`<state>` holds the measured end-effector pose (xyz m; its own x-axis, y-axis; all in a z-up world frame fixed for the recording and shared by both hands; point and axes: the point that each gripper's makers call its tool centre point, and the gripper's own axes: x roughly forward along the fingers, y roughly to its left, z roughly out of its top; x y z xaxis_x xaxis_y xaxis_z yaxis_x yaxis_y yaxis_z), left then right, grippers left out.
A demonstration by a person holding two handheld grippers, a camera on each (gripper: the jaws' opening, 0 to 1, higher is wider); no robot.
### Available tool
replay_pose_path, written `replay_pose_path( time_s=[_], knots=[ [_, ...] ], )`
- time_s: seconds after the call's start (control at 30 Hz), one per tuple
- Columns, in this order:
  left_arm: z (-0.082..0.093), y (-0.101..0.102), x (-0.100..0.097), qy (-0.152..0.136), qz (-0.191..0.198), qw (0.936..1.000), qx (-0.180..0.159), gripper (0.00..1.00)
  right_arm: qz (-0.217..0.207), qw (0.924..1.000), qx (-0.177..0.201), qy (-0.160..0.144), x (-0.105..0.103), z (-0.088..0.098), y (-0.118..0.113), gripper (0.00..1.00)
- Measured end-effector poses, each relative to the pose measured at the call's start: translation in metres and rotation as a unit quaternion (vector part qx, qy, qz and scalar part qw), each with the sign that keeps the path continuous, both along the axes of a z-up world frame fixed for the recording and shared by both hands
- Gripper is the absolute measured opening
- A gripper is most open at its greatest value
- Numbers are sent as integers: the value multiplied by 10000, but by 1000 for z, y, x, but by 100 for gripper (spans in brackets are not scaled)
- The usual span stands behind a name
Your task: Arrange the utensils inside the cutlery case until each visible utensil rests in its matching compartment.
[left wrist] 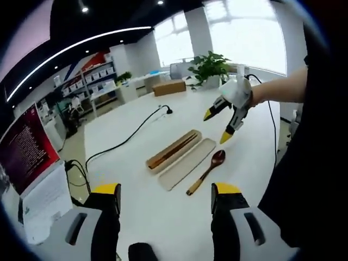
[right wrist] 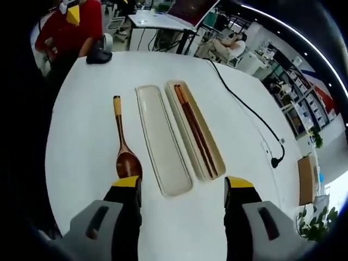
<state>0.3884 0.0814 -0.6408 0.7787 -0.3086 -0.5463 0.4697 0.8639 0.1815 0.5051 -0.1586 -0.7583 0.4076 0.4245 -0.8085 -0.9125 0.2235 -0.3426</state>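
Observation:
On the white table lies an open beige cutlery case. Its one half (left wrist: 174,150) (right wrist: 197,132) holds dark wooden chopsticks (right wrist: 194,126). The other half (left wrist: 187,163) (right wrist: 162,140) lies empty beside it. A wooden spoon (left wrist: 207,171) (right wrist: 123,142) rests on the table next to the empty half, outside the case. My left gripper (left wrist: 166,190) is open, well short of the case. My right gripper (right wrist: 182,182) (left wrist: 216,126) is open and hovers over the case's other end, its left jaw over the spoon's bowl. A yellow fingertip (right wrist: 72,13) of the left gripper shows at the table's far side.
A black cable (left wrist: 129,136) (right wrist: 246,107) runs across the table beside the case. A cardboard box (left wrist: 169,87) and a potted plant (left wrist: 209,67) stand at one end. A person in a red shirt (right wrist: 65,33) is at the table's edge. A red sign (left wrist: 26,148) stands off the table.

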Motion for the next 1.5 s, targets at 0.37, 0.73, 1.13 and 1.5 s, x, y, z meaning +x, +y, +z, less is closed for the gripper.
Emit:
replay_pose_path(
  time_s=[0.37, 0.73, 1.13, 1.5],
  knots=[
    [-17, 23, -24, 172, 513, 9984, -147, 69, 534, 9982, 47, 278, -9, -9, 29, 58],
    [-26, 24, -41, 283, 629, 9974, -218, 69, 879, 9944, -1, 579, -24, -14, 44, 53],
    [-24, 29, -48, 187, 692, 9972, -220, 71, 1195, 9865, 0, 1117, -55, -19, 64, 36],
    [-27, 31, -55, 263, 762, 9965, -237, 71, 1625, 9788, -227, 1225, -68, -30, 83, 32]
  ],
)
